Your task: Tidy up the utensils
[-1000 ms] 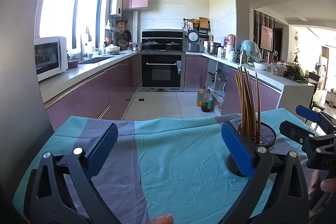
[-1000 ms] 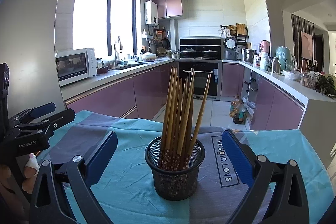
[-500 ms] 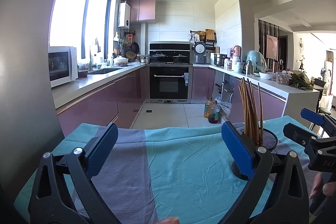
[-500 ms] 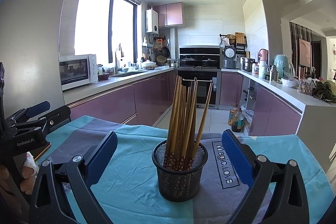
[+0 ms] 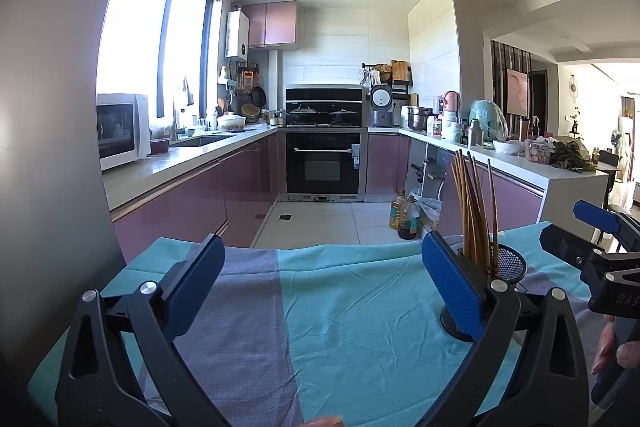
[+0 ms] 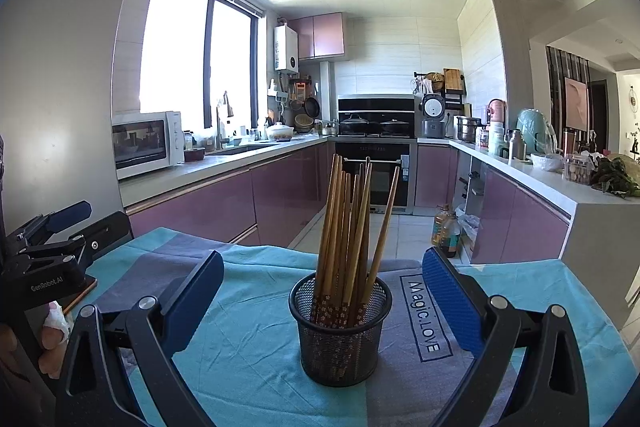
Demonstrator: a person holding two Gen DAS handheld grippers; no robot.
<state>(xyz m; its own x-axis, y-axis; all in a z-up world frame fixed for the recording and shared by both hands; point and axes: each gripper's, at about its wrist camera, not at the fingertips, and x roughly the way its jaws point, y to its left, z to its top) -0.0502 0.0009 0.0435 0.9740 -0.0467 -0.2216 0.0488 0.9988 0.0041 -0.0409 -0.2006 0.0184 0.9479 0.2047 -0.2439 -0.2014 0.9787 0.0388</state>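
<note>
Chopsticks (image 6: pixel 352 227) stand bunched in the mesh holder (image 6: pixel 340 331), which sits upright on the teal-grey cloth (image 6: pixel 248 347) over the desk, w/ nothing loose seen on the cloth. Right gripper (image 6: pixel 322 297) faces the holder head-on, fingers spread wide, empty, holder between them but not touched. Left gripper (image 5: pixel 320 283) hangs over bare cloth to the holder's left, fingers also released, nothing held. Judgement: sorting looks near done or not begun; can't tell which. If lifting sticks, come from above, pinch near tops, steady the light holder w/ the other gripper so it doesn't tip.
</note>
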